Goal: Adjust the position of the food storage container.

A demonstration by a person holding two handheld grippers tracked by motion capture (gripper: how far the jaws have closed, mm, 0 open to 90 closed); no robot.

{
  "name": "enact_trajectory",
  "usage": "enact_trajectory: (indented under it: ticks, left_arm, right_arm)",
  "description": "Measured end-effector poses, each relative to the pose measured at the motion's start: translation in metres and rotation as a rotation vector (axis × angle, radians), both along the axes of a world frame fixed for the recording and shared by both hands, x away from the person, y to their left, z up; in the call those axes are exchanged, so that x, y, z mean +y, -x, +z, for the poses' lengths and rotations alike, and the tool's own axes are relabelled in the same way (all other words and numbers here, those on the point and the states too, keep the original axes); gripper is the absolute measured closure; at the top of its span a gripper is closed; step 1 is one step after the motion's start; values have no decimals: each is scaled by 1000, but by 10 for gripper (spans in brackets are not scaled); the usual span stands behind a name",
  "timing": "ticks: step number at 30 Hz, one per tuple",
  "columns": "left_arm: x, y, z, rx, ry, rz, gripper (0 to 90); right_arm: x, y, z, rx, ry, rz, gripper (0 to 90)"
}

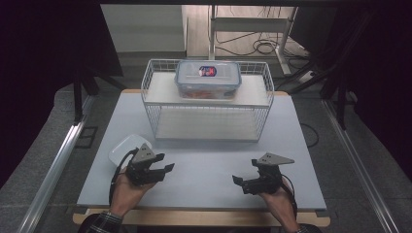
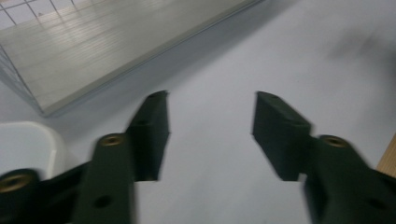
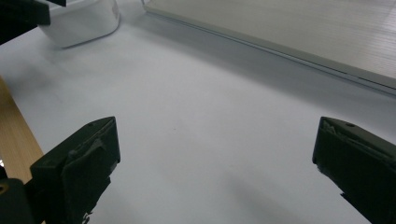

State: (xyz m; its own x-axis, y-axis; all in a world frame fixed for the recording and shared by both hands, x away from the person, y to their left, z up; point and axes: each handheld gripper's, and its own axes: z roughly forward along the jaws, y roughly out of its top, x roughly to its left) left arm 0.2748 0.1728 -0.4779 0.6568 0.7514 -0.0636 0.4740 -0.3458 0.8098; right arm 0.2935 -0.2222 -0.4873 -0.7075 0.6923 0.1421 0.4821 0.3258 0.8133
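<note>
A clear plastic box with a blue-rimmed lid [image 1: 208, 78] stands on the top shelf of a white wire rack [image 1: 154, 124] at the back of the table. A white tub [image 1: 124, 147] lies at the front left, just behind my left gripper [image 1: 164, 163]. That gripper is open over bare table, its jaws [image 2: 210, 116] apart with nothing between them, and the tub's corner [image 2: 28, 144] is at its left. My right gripper [image 1: 244, 171] rests at the front right, open wide [image 3: 215, 140] over bare table.
The pale grey table top [image 1: 204, 165] has a wooden front edge [image 1: 194, 217]. The rack's lower shelf [image 3: 299, 32] lies ahead of both grippers. Dark curtains flank the table, and cables lie on the floor behind it.
</note>
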Motion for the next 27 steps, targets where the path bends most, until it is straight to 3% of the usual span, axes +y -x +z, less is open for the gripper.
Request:
enact_trajectory:
  ticks: [2, 5, 6, 8, 11, 12, 15, 16, 22, 27]
  left_arm:
    - [8, -4, 3, -10, -9, 21, 628]
    - [20, -12, 5, -19, -29, 40, 705]
    - [26, -16, 5, -13, -25, 47, 774]
    - [37, -22, 4, 6, -6, 67, 807]
    - [49, -27, 3, 14, -17, 107, 898]
    - [55, -30, 3, 28, -3, 126, 899]
    - [68, -33, 1, 35, -14, 176, 900]
    - [72, -35, -1, 43, 7, 195, 899]
    - [101, -42, -7, 53, 32, 308, 899]
    - [122, -46, -12, 45, 10, 376, 899]
  right_arm:
    - [1, -1, -2, 4, 10, 11, 10]
    - [1, -1, -3, 4, 17, 12, 11]
    - [1, -1, -4, 7, 21, 13, 13]
    - [0, -2, -4, 7, 22, 13, 13]
    - [0, -2, -5, 14, 23, 14, 16]
    - [1, -2, -6, 15, 23, 13, 16]
    - [2, -2, -7, 18, 32, 20, 17]
    - [2, -2, -7, 18, 35, 21, 17]
    - [2, -3, -10, 29, 40, 22, 20]
    - [3, -4, -11, 36, 44, 26, 23]
